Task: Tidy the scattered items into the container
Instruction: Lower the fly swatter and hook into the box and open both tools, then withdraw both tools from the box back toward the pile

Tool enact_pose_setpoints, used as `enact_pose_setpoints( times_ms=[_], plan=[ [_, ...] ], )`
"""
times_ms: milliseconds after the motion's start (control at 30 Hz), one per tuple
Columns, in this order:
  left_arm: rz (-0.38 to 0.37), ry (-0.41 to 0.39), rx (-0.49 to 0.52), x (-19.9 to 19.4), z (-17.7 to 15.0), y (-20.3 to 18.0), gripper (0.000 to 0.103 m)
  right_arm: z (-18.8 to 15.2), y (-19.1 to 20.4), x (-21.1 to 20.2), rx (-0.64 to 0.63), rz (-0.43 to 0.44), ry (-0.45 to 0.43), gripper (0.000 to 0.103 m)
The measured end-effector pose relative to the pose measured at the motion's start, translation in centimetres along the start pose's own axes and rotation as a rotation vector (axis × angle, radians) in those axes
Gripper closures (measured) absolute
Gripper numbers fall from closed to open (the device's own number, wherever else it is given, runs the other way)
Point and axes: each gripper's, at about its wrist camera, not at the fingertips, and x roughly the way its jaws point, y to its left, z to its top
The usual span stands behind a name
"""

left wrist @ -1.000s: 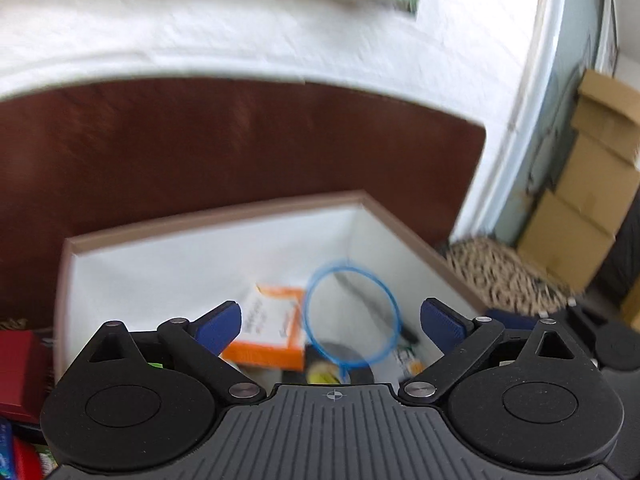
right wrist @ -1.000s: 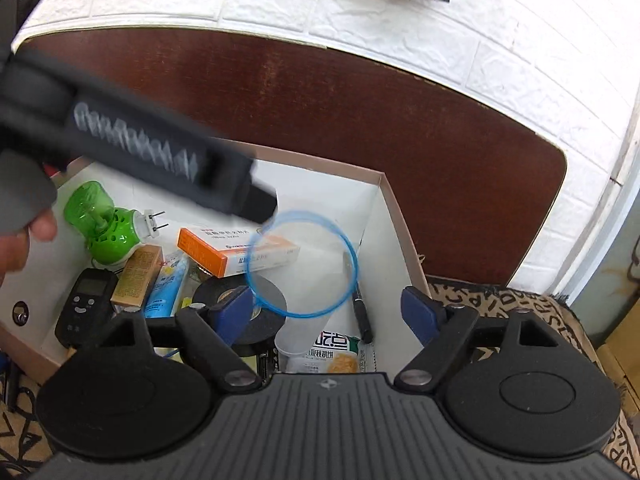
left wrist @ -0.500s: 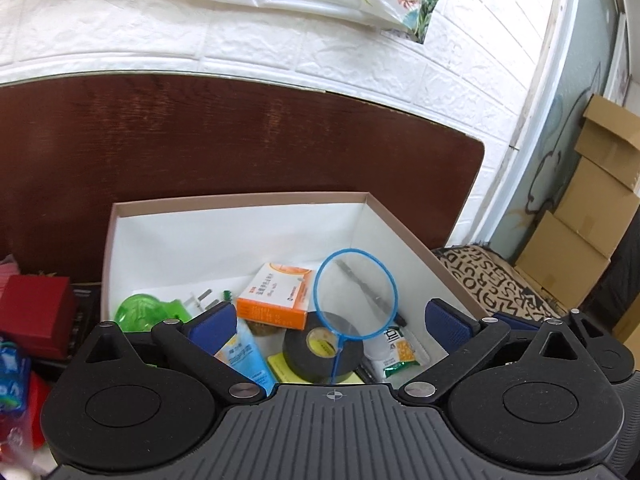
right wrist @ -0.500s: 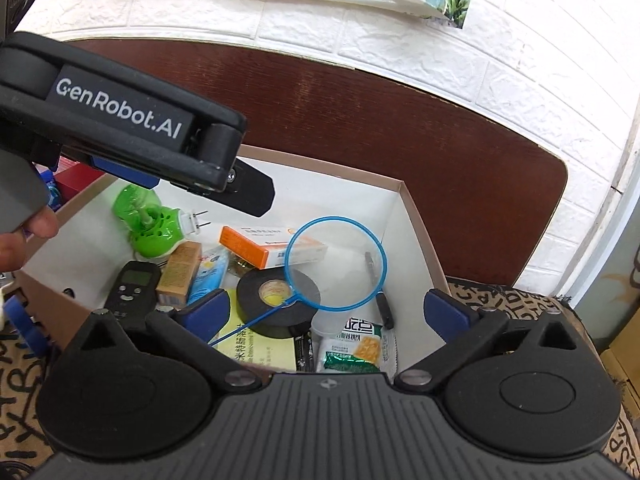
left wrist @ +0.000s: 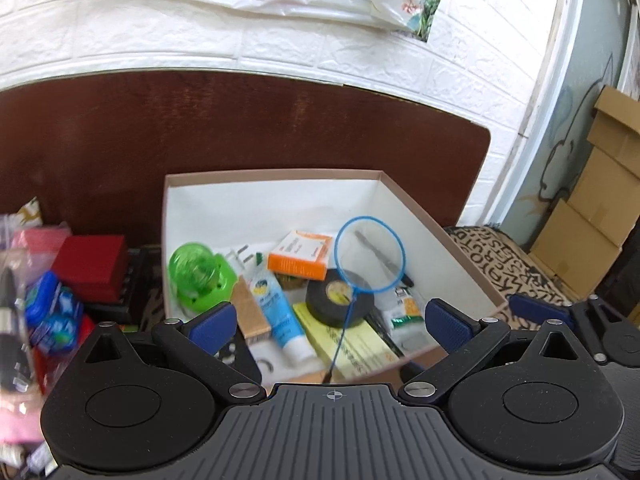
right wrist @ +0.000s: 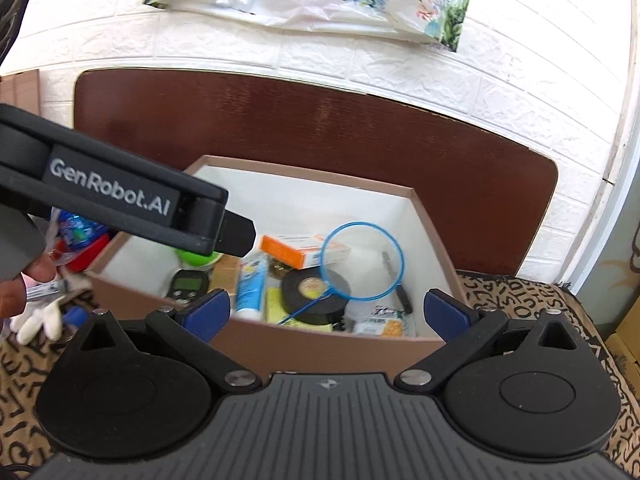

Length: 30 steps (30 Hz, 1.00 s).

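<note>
Against brown headboard (left wrist: 240, 128), box (left wrist: 460, 248) holds net (left wrist: 370, 254), tape (left wrist: 340, 298); both tools released.

Box (right wrist: 328, 346): open top, approach from above unobstructed. Floor crowded: blue hoop net (right wrist: 362, 258) lies over black tape roll (right wrist: 314, 292); orange carton (right wrist: 302, 252), tube (right wrist: 250, 288) and green plug-in (left wrist: 200, 276) fill the left. Bare floor only along far wall. Dark headboard (right wrist: 360, 136) stands close behind. Clutter (left wrist: 52, 304) just left of box.

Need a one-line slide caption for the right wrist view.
Open right gripper faces the box holding tape roll and blue net.
</note>
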Motion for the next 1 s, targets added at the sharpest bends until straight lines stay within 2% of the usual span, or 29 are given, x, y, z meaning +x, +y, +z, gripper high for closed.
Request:
enact_pose_setpoints(
  times_ms=[433,1000],
  plan=[
    [0.069,-0.012,-0.014,-8.3,-6.8,2.7,0.000,-2.4,5.8,-4.7,0.037,0.109,0.000,0.000],
    [0.168,-0.006,-0.170,-16.3,-16.2,9.1,0.000,-6.0,15.4,-7.6,-0.063,0.292,0.077,0.000]
  ],
)
